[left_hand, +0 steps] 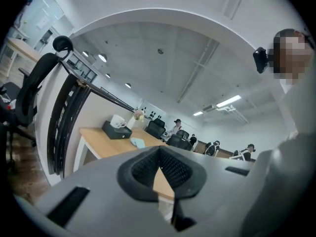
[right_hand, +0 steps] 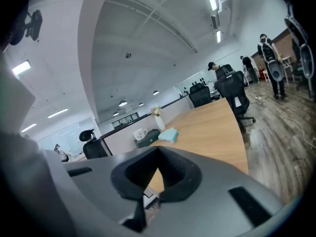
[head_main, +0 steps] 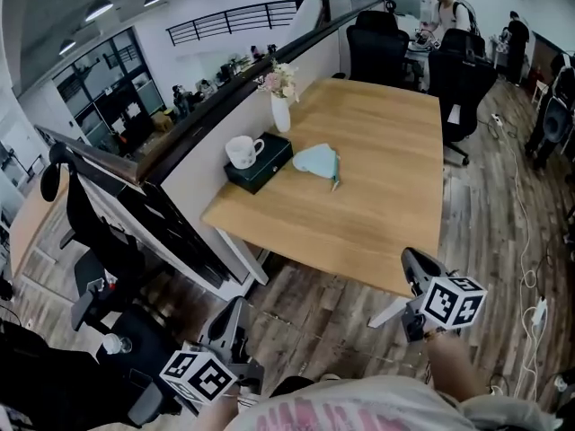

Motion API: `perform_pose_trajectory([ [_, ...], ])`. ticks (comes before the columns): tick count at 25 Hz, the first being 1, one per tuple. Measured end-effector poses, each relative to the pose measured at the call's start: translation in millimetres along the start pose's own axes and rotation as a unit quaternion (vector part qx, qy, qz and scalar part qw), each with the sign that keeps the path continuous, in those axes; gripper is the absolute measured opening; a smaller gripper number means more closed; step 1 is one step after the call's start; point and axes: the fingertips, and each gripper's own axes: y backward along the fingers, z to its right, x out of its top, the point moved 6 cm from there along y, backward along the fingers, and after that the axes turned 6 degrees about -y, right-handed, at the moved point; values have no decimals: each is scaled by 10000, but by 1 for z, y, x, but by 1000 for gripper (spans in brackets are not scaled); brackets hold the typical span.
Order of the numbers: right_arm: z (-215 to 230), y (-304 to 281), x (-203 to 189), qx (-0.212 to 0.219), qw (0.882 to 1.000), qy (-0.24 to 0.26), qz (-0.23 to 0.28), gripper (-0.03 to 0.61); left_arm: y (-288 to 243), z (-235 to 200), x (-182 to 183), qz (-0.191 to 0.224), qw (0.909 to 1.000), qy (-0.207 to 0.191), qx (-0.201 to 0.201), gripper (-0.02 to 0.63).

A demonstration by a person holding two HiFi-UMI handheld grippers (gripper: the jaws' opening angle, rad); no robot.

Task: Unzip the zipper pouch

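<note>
The light blue zipper pouch (head_main: 317, 161) lies flat on the wooden table (head_main: 377, 196), right of a dark box. It also shows small and far off in the left gripper view as the pouch (left_hand: 138, 142), and in the right gripper view as the pouch (right_hand: 169, 135). My left gripper (head_main: 235, 317) hangs low at the bottom left, off the table's near edge, shut and empty. My right gripper (head_main: 415, 263) hovers by the table's near right corner, also shut with nothing in it. In both gripper views the jaws meet, at the left gripper (left_hand: 160, 169) and the right gripper (right_hand: 158, 169).
A dark box (head_main: 258, 162) carrying a white cup (head_main: 243, 151) sits left of the pouch, with a vase of flowers (head_main: 280, 106) behind it. A partition runs along the table's left side. Office chairs (head_main: 375, 48) stand at the far end, where people are working.
</note>
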Motion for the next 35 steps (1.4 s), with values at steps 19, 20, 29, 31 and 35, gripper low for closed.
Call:
perform_pose_trajectory([
  [19, 86, -109, 50, -1417, 9871, -689, 295, -3, -306, -55, 33, -1344, 9771, -64, -1647, 2],
  [20, 85, -117, 60, -1456, 9863, -669, 390, -3, -323, -57, 39, -1368, 9745, -96, -1778, 2],
  [29, 94, -150, 89, -2035, 9716, -865, 841, -3, -435, -71, 54, -1658, 9496, -524, -2607, 2],
  [31, 97, -151, 84, -2211, 9676, -937, 776, -3, -453, -78, 51, -1758, 9475, -636, -2596, 2],
  [35, 105, -150, 73, -2504, 9587, -1166, 680, -3, -483, -85, 41, -1968, 9392, -984, -2636, 2],
])
